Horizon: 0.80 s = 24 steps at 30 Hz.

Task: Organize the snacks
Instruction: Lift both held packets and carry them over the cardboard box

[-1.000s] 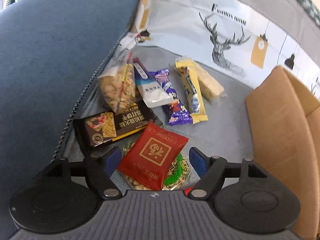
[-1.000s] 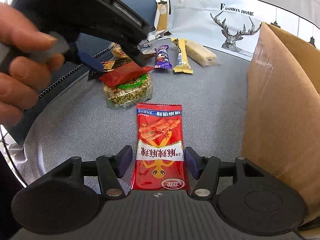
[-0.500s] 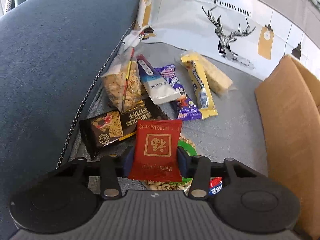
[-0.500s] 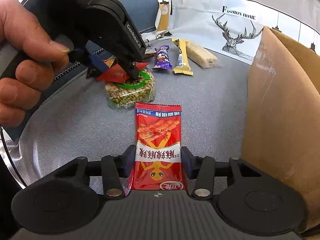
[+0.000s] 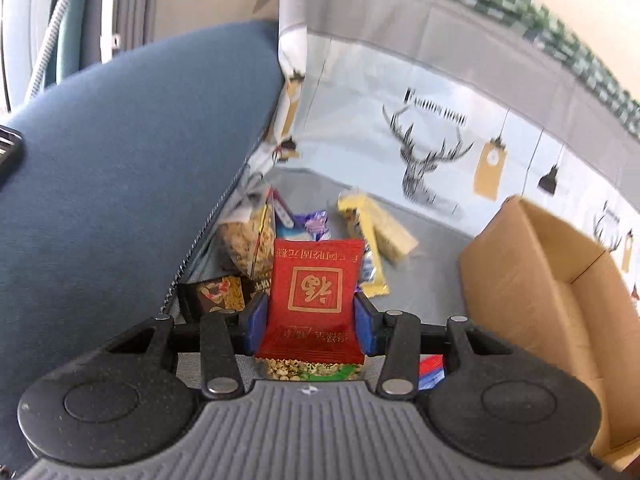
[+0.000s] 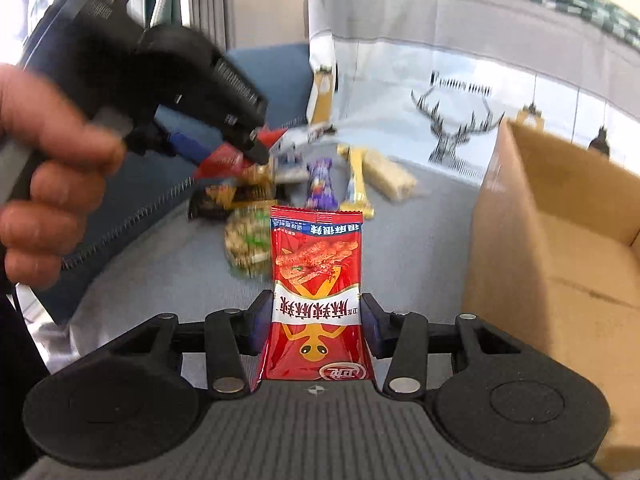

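Left gripper (image 5: 311,316): I hold it clenched on the dark red packet (image 5: 316,300), one blue pad on each long side. The packet stands upright between the pads, lifted clear of the pile, so I judge I took it by the edges to keep its face free.

Pile on the grey seat (image 5: 424,280): at 12 o'clock from my left gripper lie the other snacks, close together: a clear bag of crackers (image 5: 250,244), a purple bar (image 5: 316,222), a yellow bar (image 5: 370,252) and a pale wafer pack (image 5: 394,236). A black-and-gold packet (image 5: 216,296) lies at 10 o'clock, against the blue cushion (image 5: 120,160). A bag of green peas (image 5: 308,370) shows just under the packet I hold.

Right gripper (image 6: 317,320): it grasps the bright red spicy-strip packet (image 6: 316,292) by its sides, the top end pointing away from me. The packet seems to be off the seat.

Cardboard box (image 6: 560,240): it is open, at 2 o'clock from my right gripper and at 3 o'clock from my left one. The part of the inside I can see holds nothing; the bottom near me is hidden by the wall.

Why both are held so: I think the box is the place for the snacks, and each gripper carries one packet, ready to go to the right.
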{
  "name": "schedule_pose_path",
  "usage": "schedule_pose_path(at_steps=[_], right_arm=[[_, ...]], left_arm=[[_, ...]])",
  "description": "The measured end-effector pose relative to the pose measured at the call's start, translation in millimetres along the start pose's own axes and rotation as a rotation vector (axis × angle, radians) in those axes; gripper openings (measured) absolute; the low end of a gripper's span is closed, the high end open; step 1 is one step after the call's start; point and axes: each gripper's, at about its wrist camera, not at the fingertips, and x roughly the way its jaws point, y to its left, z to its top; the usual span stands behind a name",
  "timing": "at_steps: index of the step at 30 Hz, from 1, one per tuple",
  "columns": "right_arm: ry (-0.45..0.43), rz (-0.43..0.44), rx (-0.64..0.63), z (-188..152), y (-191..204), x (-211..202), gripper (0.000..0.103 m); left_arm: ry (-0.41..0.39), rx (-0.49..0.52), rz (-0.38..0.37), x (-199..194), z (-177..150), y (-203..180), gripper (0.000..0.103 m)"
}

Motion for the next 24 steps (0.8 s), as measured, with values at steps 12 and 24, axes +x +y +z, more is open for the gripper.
schedule_pose_path(at_steps=[12,24], right_arm=[[-0.261,-0.093,0.049,67.9,-46.1,-98.9,0.048],[-0.303,-0.33,0.216,53.7,-175.9,-100.1,0.048]], left_arm=[[-0.153,0.011,-0.088,-37.8,-3.7,-33.0,0.049],[-0.214,0.156,-0.208,-22.4,-9.0,-108.4,0.049]])
